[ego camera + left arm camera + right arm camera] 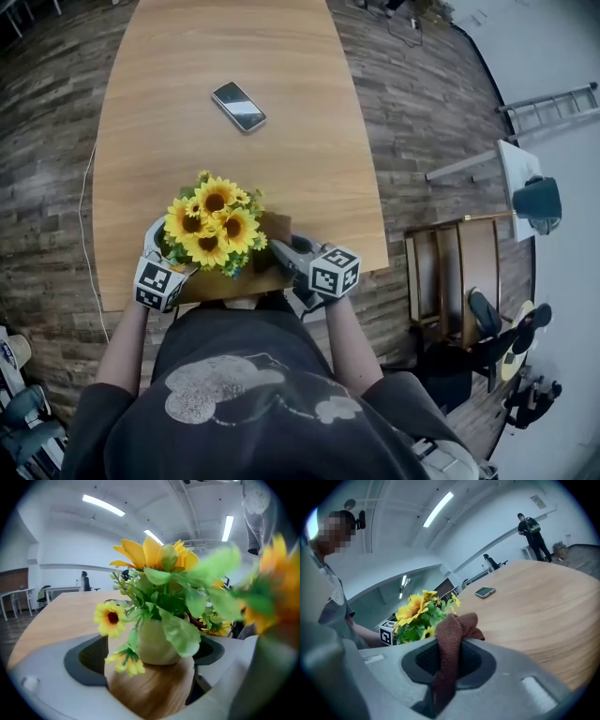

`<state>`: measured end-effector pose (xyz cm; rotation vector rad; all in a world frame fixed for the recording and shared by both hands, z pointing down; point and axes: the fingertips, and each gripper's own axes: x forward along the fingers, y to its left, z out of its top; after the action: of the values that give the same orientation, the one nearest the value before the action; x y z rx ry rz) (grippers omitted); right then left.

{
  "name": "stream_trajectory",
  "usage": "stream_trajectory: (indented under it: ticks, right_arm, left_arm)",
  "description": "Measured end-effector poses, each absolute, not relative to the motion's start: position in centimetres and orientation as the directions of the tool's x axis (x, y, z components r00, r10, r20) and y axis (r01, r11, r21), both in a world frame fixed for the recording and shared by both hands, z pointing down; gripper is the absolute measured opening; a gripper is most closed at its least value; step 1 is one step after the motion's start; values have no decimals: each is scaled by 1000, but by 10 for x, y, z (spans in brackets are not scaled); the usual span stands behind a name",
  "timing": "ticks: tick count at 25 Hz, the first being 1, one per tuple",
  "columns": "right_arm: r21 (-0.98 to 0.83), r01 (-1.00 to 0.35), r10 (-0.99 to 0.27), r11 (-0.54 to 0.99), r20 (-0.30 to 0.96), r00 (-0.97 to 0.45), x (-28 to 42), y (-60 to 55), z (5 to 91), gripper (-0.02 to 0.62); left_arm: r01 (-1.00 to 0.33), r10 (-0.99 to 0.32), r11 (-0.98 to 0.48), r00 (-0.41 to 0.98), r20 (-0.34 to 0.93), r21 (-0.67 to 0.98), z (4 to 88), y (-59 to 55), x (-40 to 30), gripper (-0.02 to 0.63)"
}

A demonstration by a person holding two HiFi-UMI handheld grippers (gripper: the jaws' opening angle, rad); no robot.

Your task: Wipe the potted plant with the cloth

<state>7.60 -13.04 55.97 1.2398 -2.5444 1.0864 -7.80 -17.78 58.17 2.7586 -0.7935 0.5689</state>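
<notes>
The potted plant (214, 223), a bunch of yellow sunflowers with green leaves in a pale round pot (152, 644), stands on the wooden tabletop (234, 47) close to its near edge, directly in front of the person. The left tongs (161, 251) are at the left side of the plant with their jaws wide apart. The pot stands between the two dark pads, and the left gripper view shows a gap at the left pad, so they do not press on it. The right tongs (286, 248) are at the right side of the plant and are closed on a brown cloth (450, 639). The bunched end of the cloth stands up above the jaws, just beside the leaves; whether it touches them I cannot tell. A phone (238, 106) lies flat farther along the tabletop, well apart from the plant.
</notes>
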Motion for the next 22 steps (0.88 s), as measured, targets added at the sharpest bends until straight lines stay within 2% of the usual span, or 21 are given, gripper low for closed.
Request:
stream_trajectory:
  ticks: [5,10,15,22]
  right_arm:
    - [-549,-705,-623,450,373,-688,109,-135,554,51]
    - [-530,-681,-590,505,364,-721,130,-145,550,51]
    - [-540,-647,-572,538,330,-751,144,-157,545,51]
    - [-545,-562,-454,622,334,-826,144,-148,547,51]
  left_arm:
    - [-691,-583,-718,664,468,86,579,-167,-81,569]
    - [-805,-685,-591,535,496,53,582,-155,-74,595]
    - [-902,-737,-423,395,549,81,595,-144,-61,604]
    - [-986,-845,-159,157,511,41,591,-152,-57,630]
